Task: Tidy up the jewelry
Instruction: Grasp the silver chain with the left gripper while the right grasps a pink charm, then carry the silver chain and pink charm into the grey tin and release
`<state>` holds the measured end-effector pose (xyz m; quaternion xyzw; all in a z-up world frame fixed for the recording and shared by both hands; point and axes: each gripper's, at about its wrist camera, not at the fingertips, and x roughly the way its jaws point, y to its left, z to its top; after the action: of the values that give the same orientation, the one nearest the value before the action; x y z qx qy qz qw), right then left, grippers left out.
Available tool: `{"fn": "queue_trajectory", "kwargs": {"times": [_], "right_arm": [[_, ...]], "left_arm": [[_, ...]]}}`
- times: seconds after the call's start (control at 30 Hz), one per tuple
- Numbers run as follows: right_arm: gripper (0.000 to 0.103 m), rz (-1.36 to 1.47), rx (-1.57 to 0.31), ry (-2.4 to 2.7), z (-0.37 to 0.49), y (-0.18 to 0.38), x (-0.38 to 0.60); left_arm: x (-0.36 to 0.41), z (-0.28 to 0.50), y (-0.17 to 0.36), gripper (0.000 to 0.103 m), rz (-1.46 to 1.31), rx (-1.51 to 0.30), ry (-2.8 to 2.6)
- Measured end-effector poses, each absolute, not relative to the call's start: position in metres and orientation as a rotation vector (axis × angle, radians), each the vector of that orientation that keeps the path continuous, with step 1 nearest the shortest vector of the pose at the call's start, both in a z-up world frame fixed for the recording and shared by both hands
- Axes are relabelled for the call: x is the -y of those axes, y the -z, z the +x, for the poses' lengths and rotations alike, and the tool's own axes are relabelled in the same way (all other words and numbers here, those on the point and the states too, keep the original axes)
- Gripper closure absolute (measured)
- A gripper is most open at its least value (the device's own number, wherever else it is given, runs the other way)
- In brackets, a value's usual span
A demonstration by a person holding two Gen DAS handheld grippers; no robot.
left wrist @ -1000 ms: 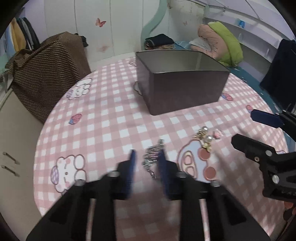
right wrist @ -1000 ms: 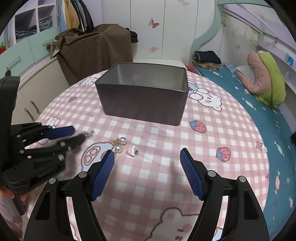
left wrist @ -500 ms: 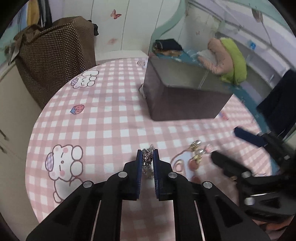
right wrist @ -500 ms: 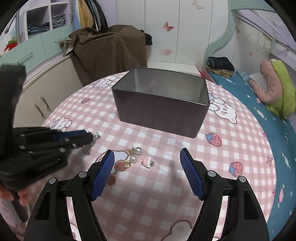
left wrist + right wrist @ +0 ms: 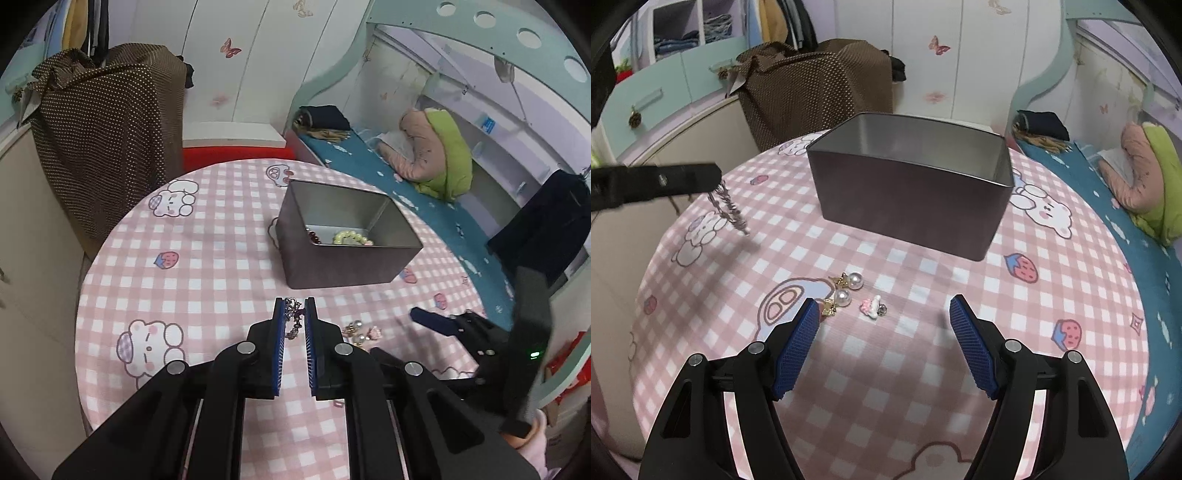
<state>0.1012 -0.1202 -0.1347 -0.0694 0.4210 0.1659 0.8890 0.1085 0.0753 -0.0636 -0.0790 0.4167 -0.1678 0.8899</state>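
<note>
Inside, the tin (image 5: 343, 266) holds a pearl bracelet (image 5: 352, 238).

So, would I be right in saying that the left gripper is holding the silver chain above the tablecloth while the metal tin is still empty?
Not quite: the metal tin is not empty. The left wrist view shows a pearl bracelet and dark red beads inside. The left gripper does hold the silver chain above the tablecloth.

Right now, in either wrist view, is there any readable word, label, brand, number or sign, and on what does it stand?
None can be read.
Blue sign on the bed's shelf: white marks, too blurred to read.
Metal box: plain walls, no lettering.
Tablecloth: only cartoon bunnies and strawberries, no words.
Right gripper: a green light on its body, no text.
</note>
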Motion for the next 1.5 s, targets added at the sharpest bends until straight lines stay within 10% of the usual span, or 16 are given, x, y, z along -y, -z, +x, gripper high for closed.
{"fn": "queue_trajectory", "kwargs": {"times": [0.37,1.5], "right_arm": [[0.087,-0.179,-0.904,-0.418,0.115,0.145,0.110],[0.088,-0.089,-0.757,-0.410,0.199,0.053,0.147]], "left_arm": [[-0.080,0.115,0.059,0.094,-0.194,-0.871,0.392],[-0.015,0.195,0.017,0.094,-0.149,-0.826,0.418]]}}
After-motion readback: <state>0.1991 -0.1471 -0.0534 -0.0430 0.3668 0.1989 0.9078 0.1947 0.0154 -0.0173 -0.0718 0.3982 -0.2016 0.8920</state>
